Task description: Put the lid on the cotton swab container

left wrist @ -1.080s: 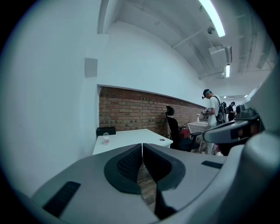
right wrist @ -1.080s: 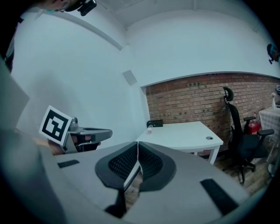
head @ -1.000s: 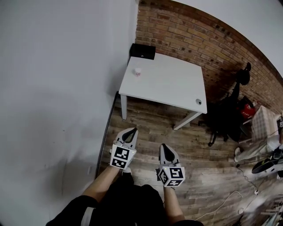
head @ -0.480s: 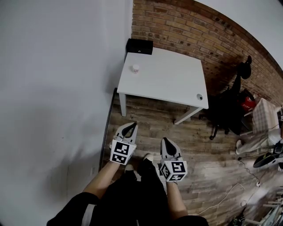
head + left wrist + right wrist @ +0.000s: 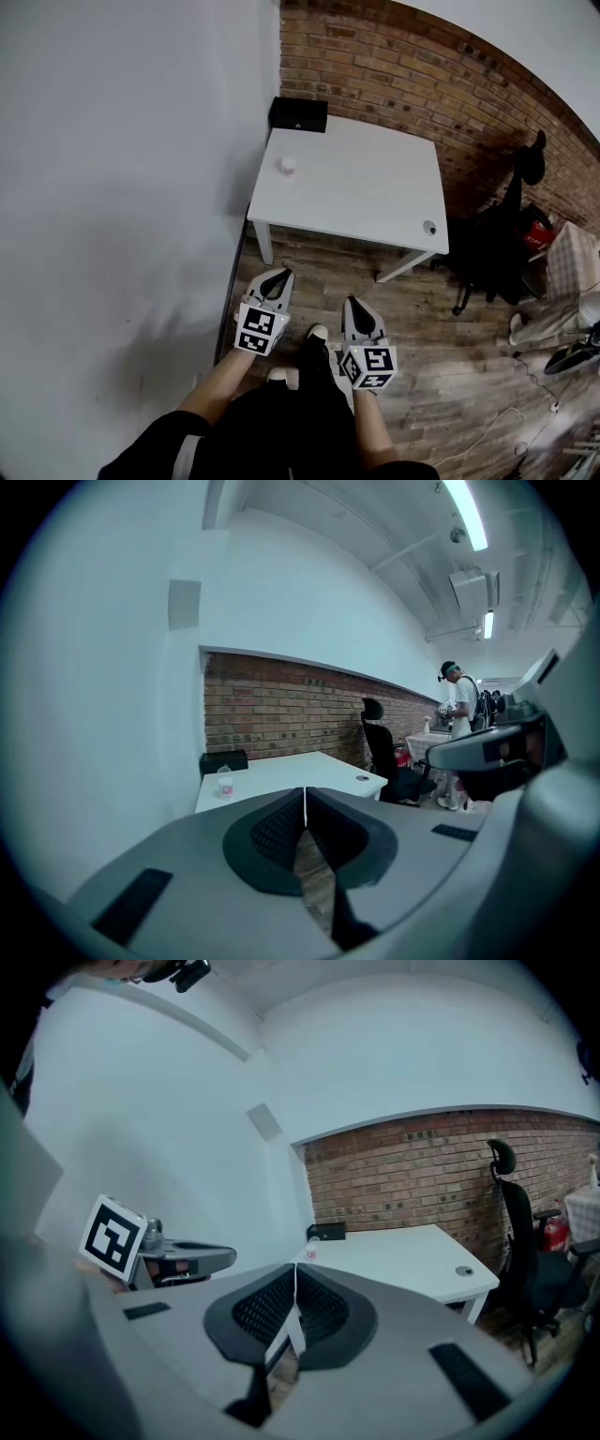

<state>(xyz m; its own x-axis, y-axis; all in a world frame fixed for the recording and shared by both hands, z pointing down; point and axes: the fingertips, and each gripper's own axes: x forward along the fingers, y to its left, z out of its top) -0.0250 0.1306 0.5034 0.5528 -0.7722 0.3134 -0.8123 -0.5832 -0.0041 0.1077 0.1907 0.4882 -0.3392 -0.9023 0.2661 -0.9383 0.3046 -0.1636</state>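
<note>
Container stands on table; left gripper, right gripper closed.

We see white counter against brick wall, black box on its far-left corner, black office chair near its right side, wooden floor below.

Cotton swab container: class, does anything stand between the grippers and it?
Nothing visible does. The left gripper and right gripper, shut and empty, hang over wood floor short of the table; the cotton swab container stands on it, unobstructed.
</note>
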